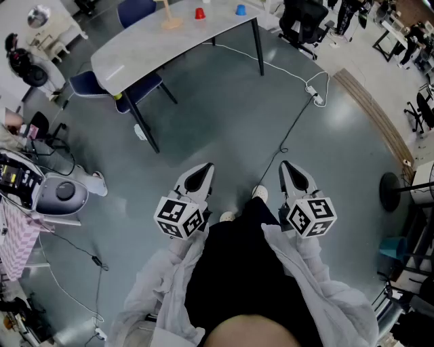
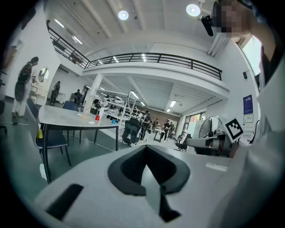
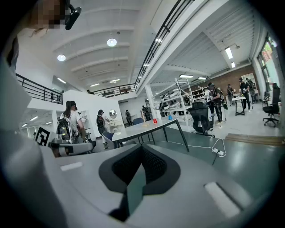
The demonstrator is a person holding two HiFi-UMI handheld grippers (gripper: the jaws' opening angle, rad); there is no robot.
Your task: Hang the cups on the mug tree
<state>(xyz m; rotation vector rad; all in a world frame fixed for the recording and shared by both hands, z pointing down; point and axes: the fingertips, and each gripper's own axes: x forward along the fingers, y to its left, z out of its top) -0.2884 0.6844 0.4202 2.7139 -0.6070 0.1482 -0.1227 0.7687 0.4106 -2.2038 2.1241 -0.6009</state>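
Note:
Far ahead stands a grey table (image 1: 135, 51) with a wooden mug tree (image 1: 169, 16), a red cup (image 1: 199, 13) and a blue cup (image 1: 241, 10) on it. I hold both grippers close to my body, over the floor and well short of the table. The left gripper (image 1: 199, 175) and the right gripper (image 1: 291, 172) both point toward the table. In the left gripper view the jaws (image 2: 149, 177) are shut with nothing in them, and the red cup (image 2: 97, 117) shows far off. The right gripper (image 3: 137, 178) is shut and empty too; the red cup (image 3: 155, 120) and blue cup (image 3: 169, 118) are tiny.
A blue chair (image 1: 102, 85) sits under the table's left end. A black office chair (image 1: 305, 20) stands to the table's right. A white cable with a power strip (image 1: 316, 96) runs across the grey floor. A machine (image 1: 47, 193) is at the left, a fan stand (image 1: 392, 191) at the right.

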